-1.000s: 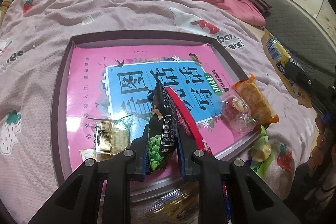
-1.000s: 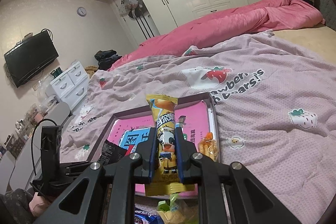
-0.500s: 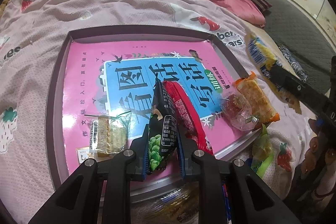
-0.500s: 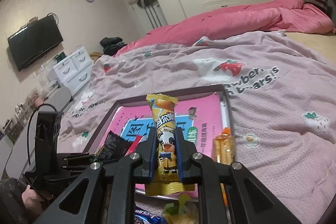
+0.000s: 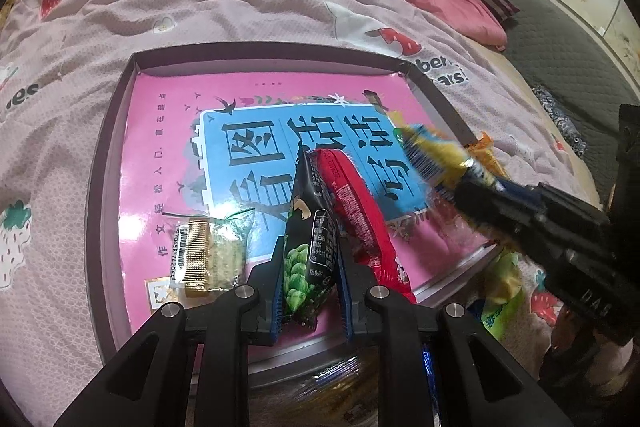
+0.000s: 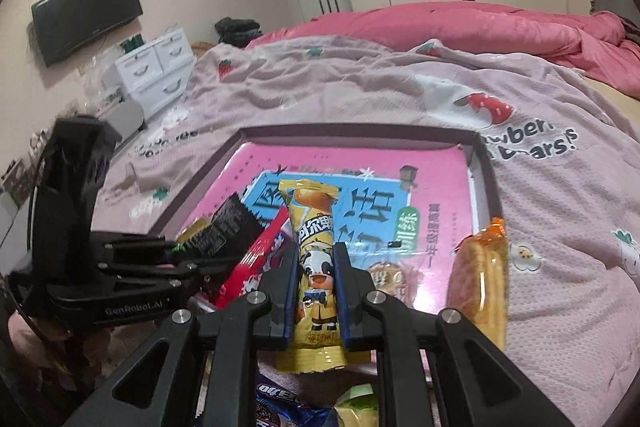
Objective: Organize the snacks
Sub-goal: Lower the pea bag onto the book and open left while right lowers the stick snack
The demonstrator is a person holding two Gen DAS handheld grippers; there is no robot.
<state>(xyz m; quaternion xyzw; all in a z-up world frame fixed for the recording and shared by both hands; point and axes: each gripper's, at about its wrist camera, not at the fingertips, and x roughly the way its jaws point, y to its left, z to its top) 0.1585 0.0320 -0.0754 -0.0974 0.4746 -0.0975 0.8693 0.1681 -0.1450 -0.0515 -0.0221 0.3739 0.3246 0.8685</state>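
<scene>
A dark-rimmed tray (image 5: 116,147) lined with a pink book (image 5: 168,155) lies on the bed. My left gripper (image 5: 310,255) is shut on a black-and-green snack packet (image 5: 308,227), held upright over the tray's near edge. A red packet (image 5: 360,211) leans beside it. My right gripper (image 6: 316,267) is shut on a yellow packet with a cartoon cow (image 6: 314,223) above the tray (image 6: 360,131). In the left wrist view the right gripper (image 5: 472,179) reaches in from the right with the yellow packet (image 5: 428,155). The left gripper (image 6: 192,251) and its black packet (image 6: 228,223) show left in the right wrist view.
A clear wafer packet (image 5: 208,255) lies in the tray. An orange biscuit packet (image 6: 480,267) rests on the tray's right rim beside a round clear packet (image 6: 384,279). Blue (image 6: 280,403) and green (image 6: 356,407) packets lie in front of the tray. A strawberry blanket (image 6: 360,83) surrounds it.
My right gripper has come down and in over the tray's right side with the yellow packet, rolling a little. The left gripper has kept still with its black-and-green packet.
</scene>
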